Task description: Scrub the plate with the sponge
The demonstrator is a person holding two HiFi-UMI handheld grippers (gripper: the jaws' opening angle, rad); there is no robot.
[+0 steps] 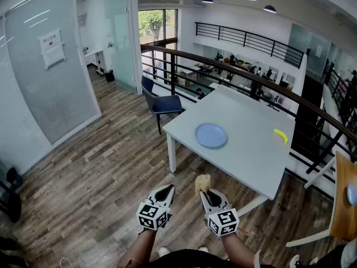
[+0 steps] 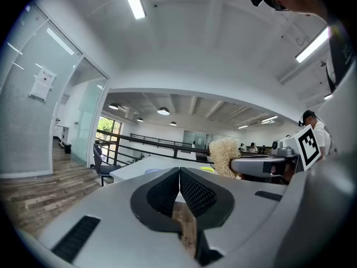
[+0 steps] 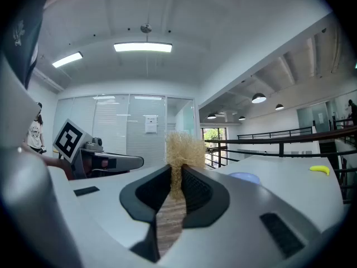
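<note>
A round blue plate (image 1: 211,135) lies on the white table (image 1: 245,149), near its left corner. It shows small in the right gripper view as the plate (image 3: 244,177). My right gripper (image 1: 205,191) is shut on a tan fibrous sponge (image 1: 202,182), held over the wood floor short of the table. In the right gripper view the sponge (image 3: 183,152) sticks up between the closed jaws of the right gripper (image 3: 177,177). My left gripper (image 1: 165,193) hangs beside it, shut and empty. The left gripper (image 2: 179,178) sees the sponge (image 2: 224,156) to its right.
A yellow banana (image 1: 280,135) lies near the table's right edge. A blue chair (image 1: 160,102) stands at the table's far left side. A dark railing (image 1: 245,74) runs behind the table. A wooden table edge (image 1: 343,202) is at the right. Glass walls line the left.
</note>
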